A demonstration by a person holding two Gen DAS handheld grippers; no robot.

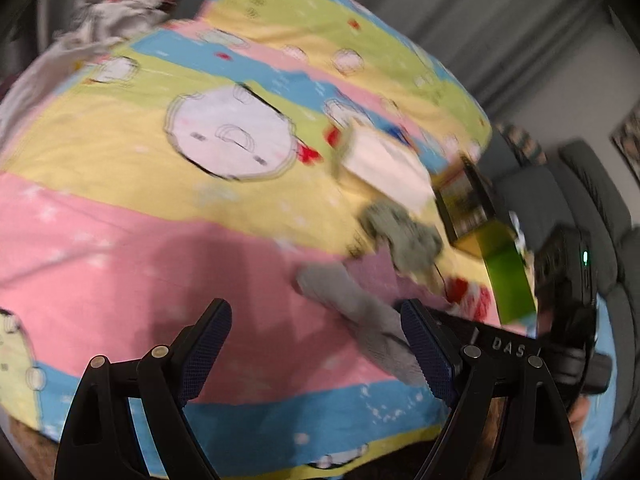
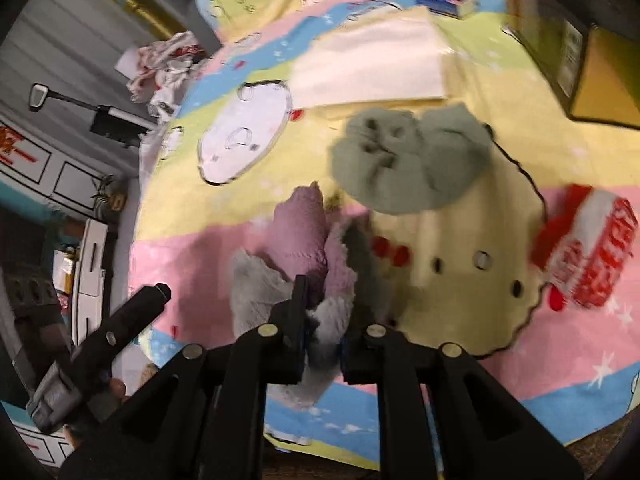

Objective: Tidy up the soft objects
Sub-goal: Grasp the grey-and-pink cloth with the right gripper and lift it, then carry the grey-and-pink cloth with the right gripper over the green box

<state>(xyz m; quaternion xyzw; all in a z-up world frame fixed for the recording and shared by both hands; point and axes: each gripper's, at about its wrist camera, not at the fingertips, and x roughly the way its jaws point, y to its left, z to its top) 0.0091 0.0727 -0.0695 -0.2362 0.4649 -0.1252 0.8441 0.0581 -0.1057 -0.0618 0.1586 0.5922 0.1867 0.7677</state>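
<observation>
My right gripper (image 2: 322,312) is shut on a grey and purple fleecy cloth (image 2: 298,248) and holds it over the bed. The same cloth (image 1: 360,312) shows in the left wrist view, hanging from the right gripper's black body (image 1: 500,344). My left gripper (image 1: 316,344) is open and empty above the pink stripe of the bedsheet (image 1: 120,248). A green-grey plush (image 2: 408,160) lies beyond the cloth; it also shows in the left wrist view (image 1: 404,236). A folded cream towel (image 2: 372,64) lies behind it. A red and white plush can (image 2: 588,256) lies at right.
A dark open box with yellow sides (image 2: 568,40) stands at the back right. A blue book (image 2: 448,0) lies beyond the towel. Crumpled white and red fabric (image 2: 168,68) sits at the bed's far left edge. A grey sofa (image 1: 592,200) stands beside the bed.
</observation>
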